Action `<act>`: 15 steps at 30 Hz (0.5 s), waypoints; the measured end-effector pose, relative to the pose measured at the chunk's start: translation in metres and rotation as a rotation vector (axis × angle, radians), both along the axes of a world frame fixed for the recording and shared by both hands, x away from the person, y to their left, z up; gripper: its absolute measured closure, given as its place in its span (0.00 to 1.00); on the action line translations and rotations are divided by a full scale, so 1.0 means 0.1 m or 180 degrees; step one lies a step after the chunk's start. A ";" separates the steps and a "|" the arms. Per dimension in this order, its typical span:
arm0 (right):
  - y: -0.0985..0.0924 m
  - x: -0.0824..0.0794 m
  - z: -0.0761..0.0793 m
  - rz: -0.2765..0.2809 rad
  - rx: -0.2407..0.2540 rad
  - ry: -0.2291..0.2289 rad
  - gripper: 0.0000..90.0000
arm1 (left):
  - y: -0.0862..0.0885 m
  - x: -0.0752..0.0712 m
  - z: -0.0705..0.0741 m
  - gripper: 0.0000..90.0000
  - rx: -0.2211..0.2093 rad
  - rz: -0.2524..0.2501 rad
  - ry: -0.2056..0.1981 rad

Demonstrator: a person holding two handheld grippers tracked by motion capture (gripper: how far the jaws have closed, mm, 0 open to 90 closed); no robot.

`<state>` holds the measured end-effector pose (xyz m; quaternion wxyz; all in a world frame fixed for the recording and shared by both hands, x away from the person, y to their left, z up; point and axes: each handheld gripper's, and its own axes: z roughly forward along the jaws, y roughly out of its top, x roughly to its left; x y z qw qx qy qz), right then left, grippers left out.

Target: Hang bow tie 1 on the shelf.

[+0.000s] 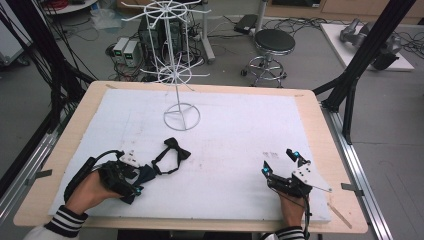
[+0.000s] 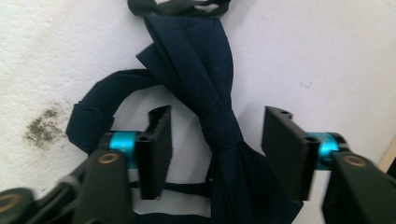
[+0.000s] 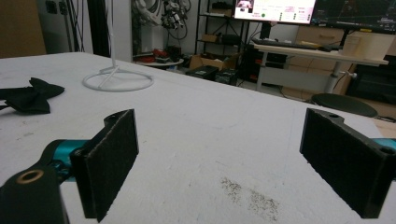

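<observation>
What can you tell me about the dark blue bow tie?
The navy bow tie looks like soft, pleated cloth, pinched at the middle by a knot band, with a strap looping off to one side. It lies flat on the white table cover, next to a black bow tie. The left gripper straddles its knot, jaws not yet pressing.

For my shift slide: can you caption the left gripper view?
Left gripper straddles the knot of a navy bow tie on the white mat, fingers not yet touching it.
</observation>
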<state>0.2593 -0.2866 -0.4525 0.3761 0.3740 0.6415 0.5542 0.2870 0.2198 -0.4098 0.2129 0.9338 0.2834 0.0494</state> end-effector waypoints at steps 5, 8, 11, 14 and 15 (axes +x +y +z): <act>-0.01 0.01 0.00 0.0002 -0.0012 -0.0043 0.12 | -0.01 0.00 -0.01 0.64 0.0024 0.0021 0.0052; -0.01 0.01 0.00 0.0002 -0.0014 -0.0044 0.12 | -0.01 0.02 -0.02 0.67 0.0021 0.0052 0.0088; -0.01 0.00 0.00 -0.0001 0.0008 -0.0034 0.12 | -0.01 0.03 -0.03 0.71 0.0027 0.0056 0.0095; -0.01 0.00 0.00 -0.0005 0.0018 -0.0021 0.12 | 0.00 0.04 -0.03 0.76 0.0020 0.0100 0.0083; -0.01 0.00 0.00 0.0001 0.0010 -0.0033 0.12 | 0.00 0.03 -0.03 0.78 0.0019 0.0101 0.0082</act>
